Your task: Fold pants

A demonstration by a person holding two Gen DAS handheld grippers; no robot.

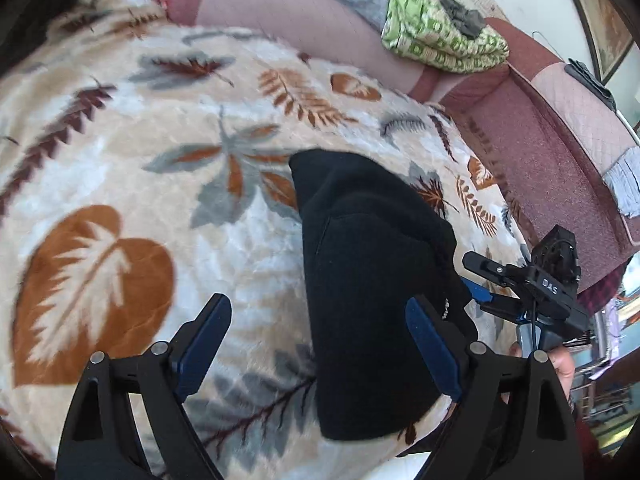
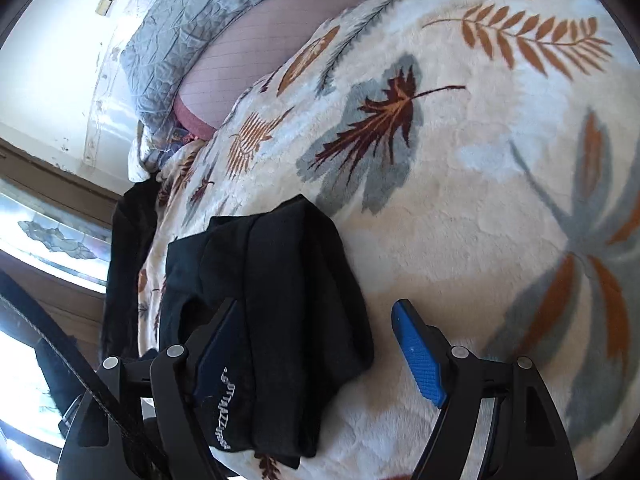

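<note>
We saw first the large cream plush blanket with brown and grey leaf prints (image 1: pixel 120 152), which covered most of the bed in both views. Behind it, at the far side, lay the pink and dark red quilted bed cover (image 1: pixel 560 152), and on this cover, far right in the left wrist view, sat the folded green and white patterned cloth (image 1: pixel 440 36). A grey quilted pillow (image 2: pixel 192 28) rested at the far left in the right wrist view, beside the white wall (image 2: pixel 48 60).

The black fleece pants (image 1: pixel 372 280) were lying on the blanket as a folded, compact bundle, in the near part of the scene. In the left wrist view they were at the right of the centre; in the right wrist view they were at the left, and small white embroidered lettering (image 2: pixel 224 412) was visible on the near fold.

The left gripper (image 1: pixel 320 344) had its jaws wide apart and held nothing; its right blue pad stood in front of the near right edge of the pants, but we could not tell if it touched them. The right gripper (image 2: pixel 316 344) was also spread wide and held nothing. Its left finger overlapped the pants in the picture, and its right blue finger (image 2: pixel 420 356) stood over the bare blanket.
</note>
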